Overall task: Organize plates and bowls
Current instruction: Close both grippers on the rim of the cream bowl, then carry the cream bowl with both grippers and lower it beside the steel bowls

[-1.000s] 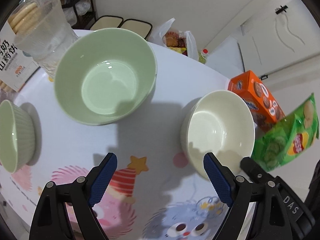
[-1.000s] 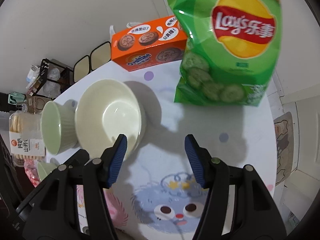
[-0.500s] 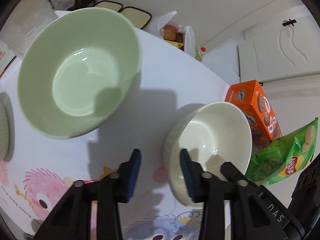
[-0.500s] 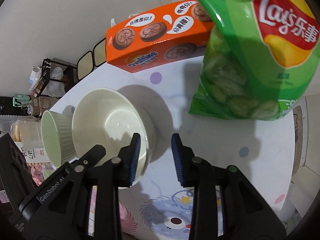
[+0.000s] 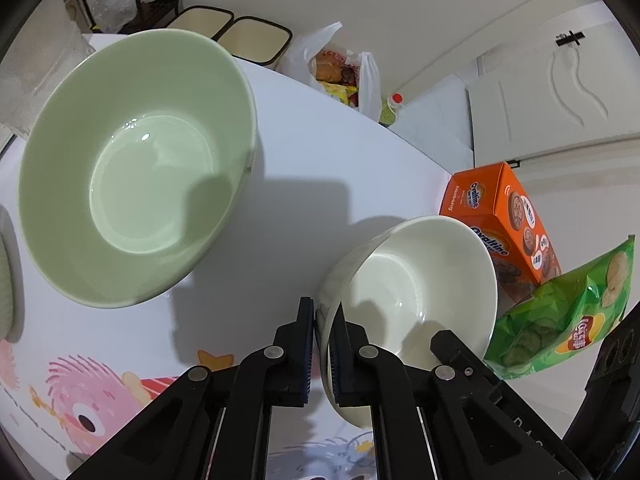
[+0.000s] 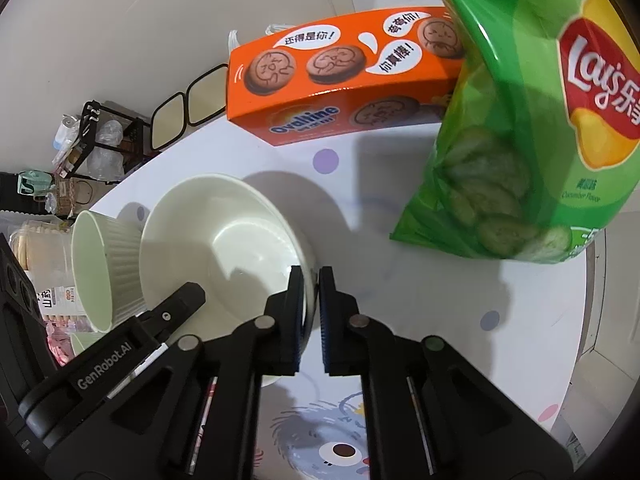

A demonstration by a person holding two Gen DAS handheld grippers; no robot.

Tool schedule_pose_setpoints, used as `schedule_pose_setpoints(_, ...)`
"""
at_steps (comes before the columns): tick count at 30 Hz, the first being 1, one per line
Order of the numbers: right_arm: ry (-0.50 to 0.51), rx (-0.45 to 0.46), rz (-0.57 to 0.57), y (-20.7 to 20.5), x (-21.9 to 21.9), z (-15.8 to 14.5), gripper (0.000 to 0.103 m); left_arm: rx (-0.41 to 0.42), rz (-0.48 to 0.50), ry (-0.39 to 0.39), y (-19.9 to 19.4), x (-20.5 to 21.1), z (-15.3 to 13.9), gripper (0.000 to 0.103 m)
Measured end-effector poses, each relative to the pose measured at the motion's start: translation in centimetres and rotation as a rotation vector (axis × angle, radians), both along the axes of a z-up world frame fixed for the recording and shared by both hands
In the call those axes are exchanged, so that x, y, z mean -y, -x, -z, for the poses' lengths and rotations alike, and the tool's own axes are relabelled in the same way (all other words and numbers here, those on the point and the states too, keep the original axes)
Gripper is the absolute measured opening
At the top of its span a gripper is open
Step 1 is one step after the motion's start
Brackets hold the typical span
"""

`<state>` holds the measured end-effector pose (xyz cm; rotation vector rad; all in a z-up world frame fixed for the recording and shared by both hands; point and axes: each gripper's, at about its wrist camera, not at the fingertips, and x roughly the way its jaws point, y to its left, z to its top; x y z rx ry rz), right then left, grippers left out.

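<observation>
A cream bowl (image 5: 412,292) (image 6: 224,240) stands on the white cartoon-print table (image 5: 304,184). My left gripper (image 5: 322,312) is shut on its near-left rim, the jaws closing tight with one pad inside the wall and one outside. On the opposite rim my right gripper (image 6: 311,280) is shut the same way, its jaws closing on the wall. A large pale green bowl (image 5: 136,168) sits to the left of the cream one. A ribbed green bowl (image 6: 104,268) touches or nearly touches the cream bowl's far side in the right wrist view.
An orange Ovaltine box (image 6: 340,76) (image 5: 504,224) and a green chips bag (image 6: 520,140) (image 5: 560,312) stand close behind the cream bowl. A clear cookie tub (image 6: 36,248) sits past the ribbed bowl. The table's curved edge (image 5: 360,108) runs behind, with bags on the floor beyond.
Both grippers went from wide open to shut on the cream bowl's rim, after sinking toward it. The bowls look nearer and larger in both views.
</observation>
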<state>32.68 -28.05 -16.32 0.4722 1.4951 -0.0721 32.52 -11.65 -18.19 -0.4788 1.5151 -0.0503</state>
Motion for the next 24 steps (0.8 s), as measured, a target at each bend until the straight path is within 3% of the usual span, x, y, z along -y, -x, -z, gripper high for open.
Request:
schedule_pose_setpoints(12,0.017,0.01,-0.01,1.4,-0.4,-0.7,0.008,0.003,0.033,-0.03,1.4,0.1,-0.6,0.005)
schedule_pose_setpoints(24,0.034,0.068,-0.005,8.4,-0.8,-4.1,0.008,0.062,0.178,-0.055,9.1,0.4,-4.6,0.005)
